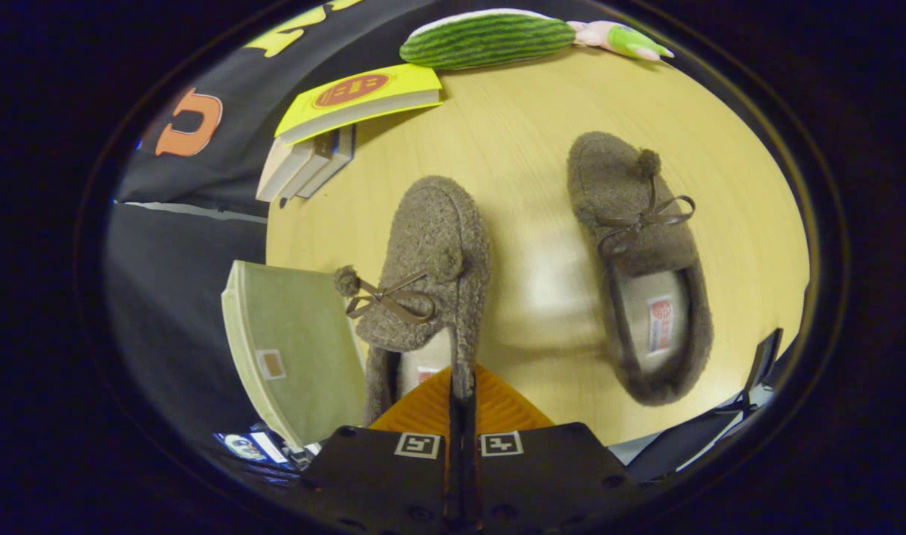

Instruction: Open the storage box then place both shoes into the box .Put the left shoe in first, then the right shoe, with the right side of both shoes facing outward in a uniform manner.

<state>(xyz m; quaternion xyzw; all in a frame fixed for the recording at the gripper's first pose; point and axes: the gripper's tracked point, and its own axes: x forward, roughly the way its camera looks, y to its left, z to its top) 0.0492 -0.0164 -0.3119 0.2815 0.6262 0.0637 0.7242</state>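
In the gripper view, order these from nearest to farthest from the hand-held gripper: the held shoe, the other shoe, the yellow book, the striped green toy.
1. Held shoe, its rim pinched in the hand-held gripper.
2. Other shoe, alongside on the table.
3. Yellow book, beyond, on a book stack.
4. Striped green toy, at the table's far edge.

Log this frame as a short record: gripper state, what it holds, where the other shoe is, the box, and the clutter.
gripper: shut on held shoe, pinching its side wall at the collar
held shoe: toe pointing away, seemingly lifted over the table
other shoe: flat on table, apart, on the right of the fingers
box: green, beside held shoe at table edge; lid state unclear
clutter: books, striped cushion at far edge
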